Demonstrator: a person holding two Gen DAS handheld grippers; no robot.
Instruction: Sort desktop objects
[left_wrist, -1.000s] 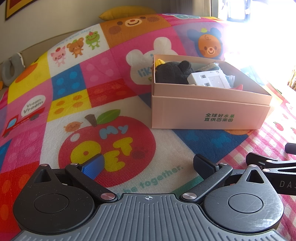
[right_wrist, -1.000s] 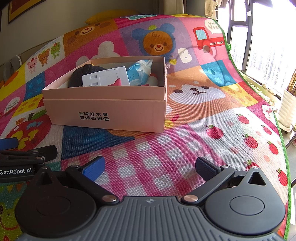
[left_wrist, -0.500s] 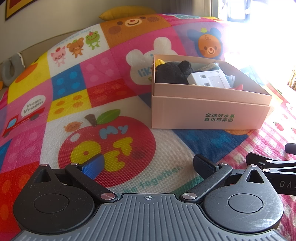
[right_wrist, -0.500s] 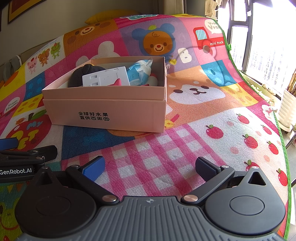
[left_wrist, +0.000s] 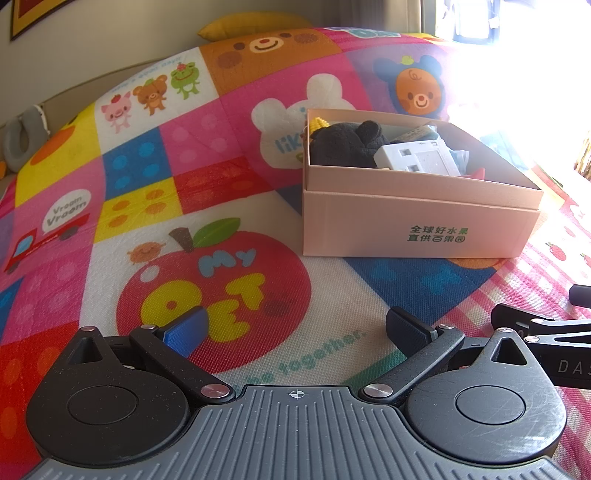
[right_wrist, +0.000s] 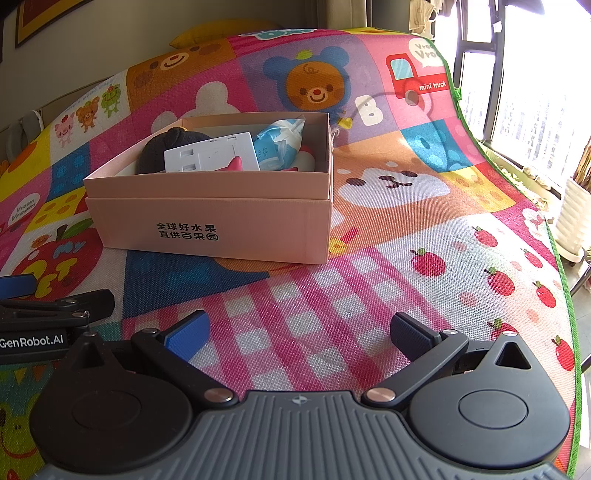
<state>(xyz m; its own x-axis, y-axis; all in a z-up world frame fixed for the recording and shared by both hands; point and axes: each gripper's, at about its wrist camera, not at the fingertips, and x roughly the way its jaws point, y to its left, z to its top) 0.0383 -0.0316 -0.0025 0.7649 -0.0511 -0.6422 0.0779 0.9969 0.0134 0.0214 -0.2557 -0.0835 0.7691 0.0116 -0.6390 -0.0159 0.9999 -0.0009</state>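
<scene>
2 tools, left tool (left_wrist: 295, 328) and right tool (right_wrist: 299, 328), spread wide, empty; pink box (right_wrist: 207, 221) full.

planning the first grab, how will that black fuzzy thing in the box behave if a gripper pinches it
The black fuzzy item looks like soft fleece, so it would probably squash and sag rather than hold shape. Likely light for its bulk. The white plastic plate appears to lean against it in the pink box, so lifting it may shift that plate. The fabric should not slip.

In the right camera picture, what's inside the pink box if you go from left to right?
Black plush → white socket plate → blue-and-white packet, all in the box.
</scene>
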